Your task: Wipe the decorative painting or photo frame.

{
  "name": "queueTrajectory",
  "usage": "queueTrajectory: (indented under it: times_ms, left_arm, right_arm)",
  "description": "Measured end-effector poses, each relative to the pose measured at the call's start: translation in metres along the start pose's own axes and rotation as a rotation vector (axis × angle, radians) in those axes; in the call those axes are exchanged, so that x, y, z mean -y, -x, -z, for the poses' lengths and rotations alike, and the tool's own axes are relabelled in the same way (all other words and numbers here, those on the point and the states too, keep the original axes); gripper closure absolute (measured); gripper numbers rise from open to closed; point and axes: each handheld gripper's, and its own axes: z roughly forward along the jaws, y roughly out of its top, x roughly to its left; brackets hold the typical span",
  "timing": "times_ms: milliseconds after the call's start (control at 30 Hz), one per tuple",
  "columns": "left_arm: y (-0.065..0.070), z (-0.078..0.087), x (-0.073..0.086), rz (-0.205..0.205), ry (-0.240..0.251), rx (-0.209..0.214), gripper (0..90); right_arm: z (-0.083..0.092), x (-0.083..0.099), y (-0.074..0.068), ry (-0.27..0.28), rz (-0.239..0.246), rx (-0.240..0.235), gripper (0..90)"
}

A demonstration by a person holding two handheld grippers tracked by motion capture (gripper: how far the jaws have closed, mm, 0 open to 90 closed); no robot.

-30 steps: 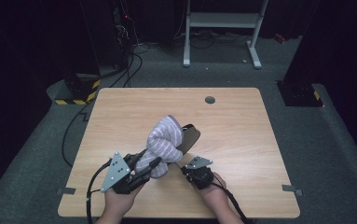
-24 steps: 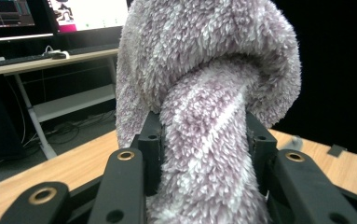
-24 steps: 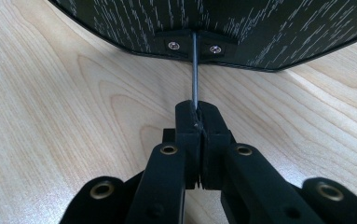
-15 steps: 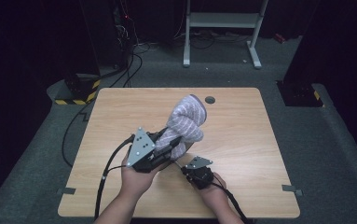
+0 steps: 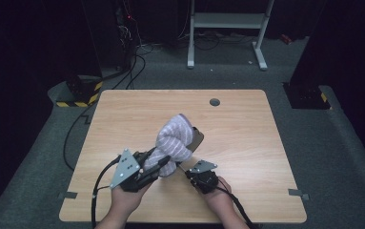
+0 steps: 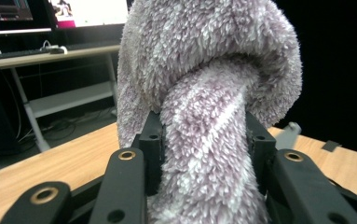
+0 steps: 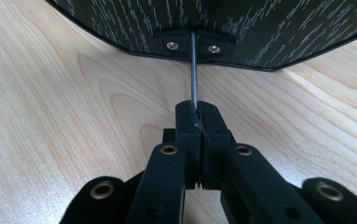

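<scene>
At mid-table, toward the near edge: fuzzy striped sock (image 5: 174, 139) sits bunched over a dark board (image 5: 197, 139), above the wooden table (image 5: 247, 119).
Left gripper (image 5: 155, 164): jaws clenched on the sock's lower stretch, pile bulging between them.
Right gripper (image 7: 198, 114): jaws pressed together on the board's thin metal rod (image 7: 194, 70).
Just changed: half a second ago the left hand had carried the sock farther up the table; now it is back near the person.
Meaning: probably working the sock along the board; not yet free.
</scene>
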Motion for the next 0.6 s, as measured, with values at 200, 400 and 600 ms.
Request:
queueTrajectory:
  times_ms: [200, 400, 600]
  left_arm:
    - [-0.005, 0.022, 0.03, 0.019, -0.023, -0.045, 61.0]
    - [-0.011, 0.018, 0.049, 0.048, -0.048, -0.066, 62.0]
    - [-0.019, 0.01, 0.072, 0.083, -0.131, -0.053, 62.2]
  right_arm:
    - [0.0, 0.0, 0.0, 0.0, 0.005, -0.002, 88.4]
    - [0.0, 0.0, 0.002, 0.002, -0.012, -0.001, 87.6]
    - [0.0, 0.0, 0.002, -0.001, -0.018, 0.001, 87.7]
